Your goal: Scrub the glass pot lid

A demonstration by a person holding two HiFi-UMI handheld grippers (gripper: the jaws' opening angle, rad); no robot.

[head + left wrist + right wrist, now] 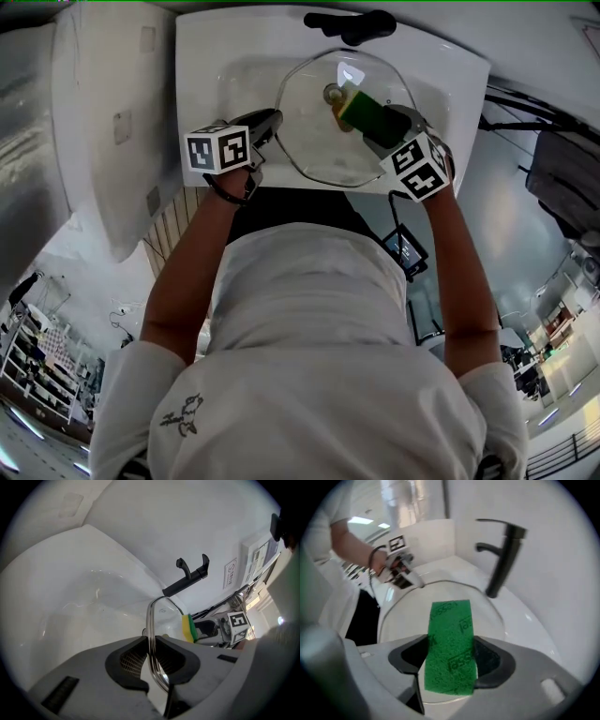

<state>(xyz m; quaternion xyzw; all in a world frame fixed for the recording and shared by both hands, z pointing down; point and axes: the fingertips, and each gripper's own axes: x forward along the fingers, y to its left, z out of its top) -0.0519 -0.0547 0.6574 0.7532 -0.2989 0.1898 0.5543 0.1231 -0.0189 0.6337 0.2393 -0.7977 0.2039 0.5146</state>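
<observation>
Shoulders in a white shirt (309,356) fill the bottom of the head view, with both bare forearms reaching up to a white sink (206,56).

At the left, the left gripper (270,120) meets the left edge of the glass pot lid (319,150). Only the left gripper view shows how: there the lid (152,634) stands edge-on, and the jaws are clamped on its metal rim, one dark pad on each side.

From the head view the lid is a full round disc held over the basin, with its knob (333,94) near the middle.

To the right, the right gripper (389,127) has its jaws closed on a sponge (366,114), which sits over the glass just beside the knob. Whether it presses on the glass I cannot tell. The head view and the left gripper view show the sponge (188,627) as yellow with a green layer. The right gripper view shows only its printed green scouring face (451,644), with the lid (408,606) beneath it and the left gripper (405,576) at the lid's far rim.

A black faucet (504,557) stands behind the basin.
</observation>
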